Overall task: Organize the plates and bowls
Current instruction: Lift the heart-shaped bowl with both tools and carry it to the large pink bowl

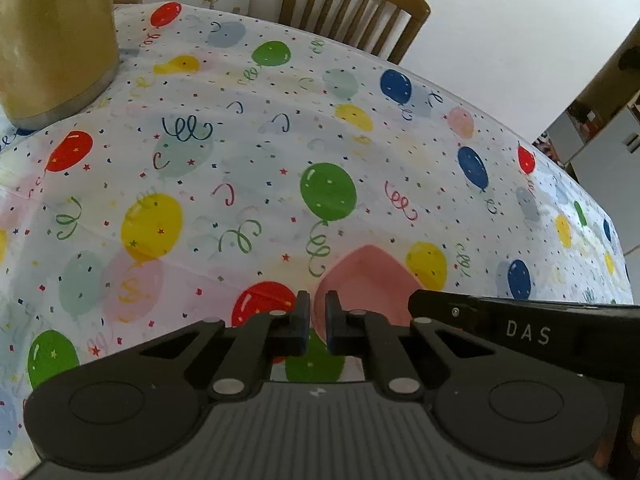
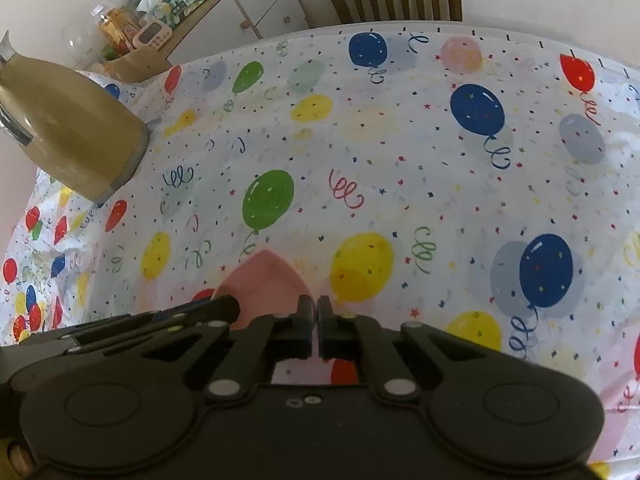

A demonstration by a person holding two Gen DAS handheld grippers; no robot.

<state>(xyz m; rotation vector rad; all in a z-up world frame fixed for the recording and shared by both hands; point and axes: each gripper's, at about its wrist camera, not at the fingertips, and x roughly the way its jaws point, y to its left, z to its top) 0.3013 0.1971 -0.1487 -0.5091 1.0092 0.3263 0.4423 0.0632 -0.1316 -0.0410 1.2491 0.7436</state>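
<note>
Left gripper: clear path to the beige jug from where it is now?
Probably yes. Only bare tablecloth lies between the left gripper and the beige jug, but its jaws are shut on the pink plate.

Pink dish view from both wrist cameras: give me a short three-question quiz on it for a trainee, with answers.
1. True or false: the left gripper and the right gripper are both closed on the rim of the pink dish.
2. What stands at the left on the balloon tablecloth? A) a tan jug B) a stack of bowls C) a vase of flowers
3. Fill in: beyond the cloth's far edge stands a wooden ____.

Key: 1 true; 2 A; 3 chair.
</note>
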